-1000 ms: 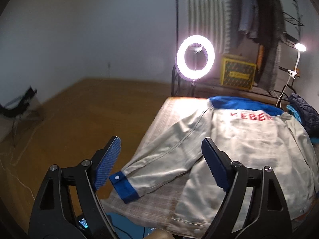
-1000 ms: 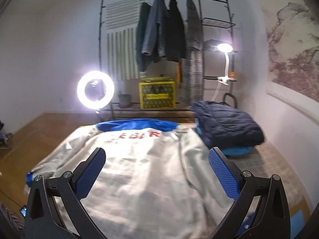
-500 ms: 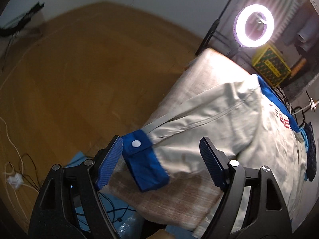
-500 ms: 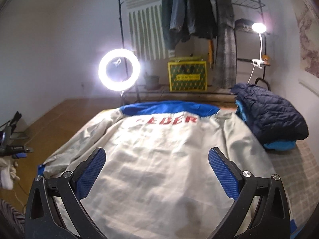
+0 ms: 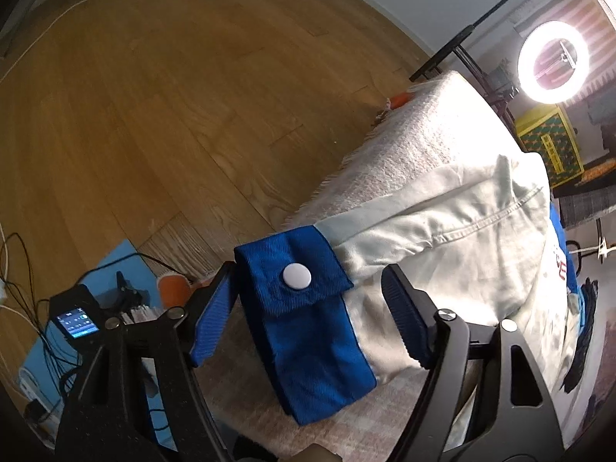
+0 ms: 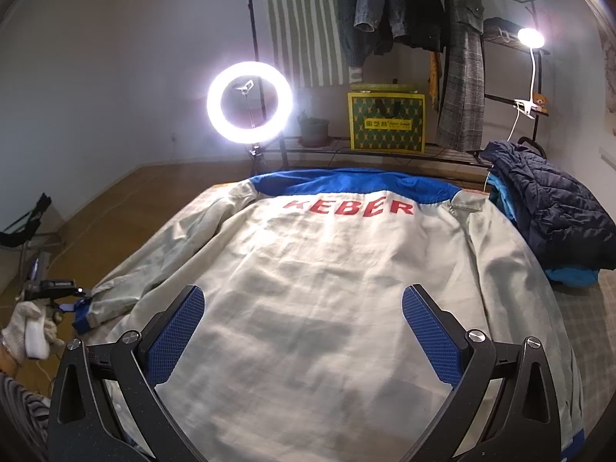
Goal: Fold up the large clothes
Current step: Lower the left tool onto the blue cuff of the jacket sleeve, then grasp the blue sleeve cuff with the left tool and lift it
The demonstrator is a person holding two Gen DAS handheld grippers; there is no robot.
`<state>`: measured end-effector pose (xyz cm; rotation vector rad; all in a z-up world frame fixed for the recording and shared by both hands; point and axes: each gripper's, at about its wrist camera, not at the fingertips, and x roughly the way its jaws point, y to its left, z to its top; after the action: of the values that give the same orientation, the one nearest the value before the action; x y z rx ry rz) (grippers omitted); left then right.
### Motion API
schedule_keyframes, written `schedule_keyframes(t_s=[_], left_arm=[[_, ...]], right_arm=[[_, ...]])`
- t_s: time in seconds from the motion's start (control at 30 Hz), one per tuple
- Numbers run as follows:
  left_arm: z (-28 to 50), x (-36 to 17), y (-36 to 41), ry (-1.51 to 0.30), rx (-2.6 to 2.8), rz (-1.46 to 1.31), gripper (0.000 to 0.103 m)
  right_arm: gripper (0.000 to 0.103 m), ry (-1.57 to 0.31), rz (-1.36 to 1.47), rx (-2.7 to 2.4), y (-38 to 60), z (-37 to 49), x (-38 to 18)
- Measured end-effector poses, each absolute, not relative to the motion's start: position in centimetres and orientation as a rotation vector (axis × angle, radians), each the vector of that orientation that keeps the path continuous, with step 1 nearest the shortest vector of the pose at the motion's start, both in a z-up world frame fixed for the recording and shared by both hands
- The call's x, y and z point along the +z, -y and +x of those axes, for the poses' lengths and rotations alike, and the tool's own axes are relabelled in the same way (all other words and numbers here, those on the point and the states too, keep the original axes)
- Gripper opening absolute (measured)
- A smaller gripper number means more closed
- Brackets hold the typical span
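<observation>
A pale grey jacket [image 6: 327, 269] with a blue yoke and red lettering lies back-up on the cloth-covered table [image 6: 600, 327]. Its left sleeve ends in a blue cuff [image 5: 308, 327] with a white snap, near the table's edge. My left gripper [image 5: 308, 271] points steeply down over that cuff. Its jaws are closing with the cuff between them, and the pads are not pressing on it. In the right wrist view the left gripper [image 6: 50, 285] shows at the far left in a gloved hand [image 6: 27, 327]. My right gripper [image 6: 303, 292] hovers open over the jacket's lower back, holding nothing.
A dark puffer jacket [image 6: 550, 208] is piled on the table's right side. Behind the table stand a lit ring light [image 6: 250, 102], a yellow box [image 6: 387, 121] and a rack of hanging clothes [image 6: 404, 4]. Cables and a small screen [image 5: 77, 319] lie on the wooden floor.
The left gripper has dropped and tipped down towards the sleeve end, and the blue cuff now fills the gap between its narrower jaws. The right gripper has lowered over the jacket's back.
</observation>
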<state>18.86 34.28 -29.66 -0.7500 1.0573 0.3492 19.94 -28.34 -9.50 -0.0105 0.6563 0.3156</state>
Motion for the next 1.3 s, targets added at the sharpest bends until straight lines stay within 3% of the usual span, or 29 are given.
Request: schedule_keyframes(t_s=[0.2,0.27,0.4,0.47,0.77,0.9,1.1,1.17,1.3], left_arm=[[19.3,-30.5,-35.0,-1.042,0.347,-0.783,0.054],[19.4,-30.3,-34.9,-1.034,0.346,-0.772,0.041],[19.6,-29.1,-34.3,-1.009,0.354,-0.69,0.03],[19.8,-28.1,-33.6,-0.985,0.351,-0.644,0.017],[18.8,-21.6,-32.1,-0.811,0.317,-0.605,0.012],[18.3,-16.5,-29.2,-0.712,0.244,-0.521,0.012],[17.1,-9.8,-21.5,-0.587,0.07,-0.333,0.011],[16.3,-8.6,-18.4,-0.572,-0.009,-0.276,0.011],[14.4,-8.4,-12.5,-0.591,-0.169,-0.173,0.011]], right_arm=[[0.102,-0.659,-0.033,0.319,27.8,19.8,-9.7],[0.102,-0.661,-0.038,0.319,27.7,19.8,-9.8],[0.102,-0.678,-0.046,0.317,27.6,19.9,-10.2],[0.102,-0.702,-0.048,0.329,27.5,20.1,-10.5],[0.102,-0.803,-0.042,0.426,26.4,20.0,-12.1],[0.096,-0.85,-0.029,0.458,26.0,20.1,-12.8],[0.073,-0.928,0.035,0.481,26.2,20.8,-14.0],[0.061,-0.955,0.063,0.483,26.4,21.1,-14.3],[0.058,-0.992,0.125,0.482,26.9,21.7,-14.7]])
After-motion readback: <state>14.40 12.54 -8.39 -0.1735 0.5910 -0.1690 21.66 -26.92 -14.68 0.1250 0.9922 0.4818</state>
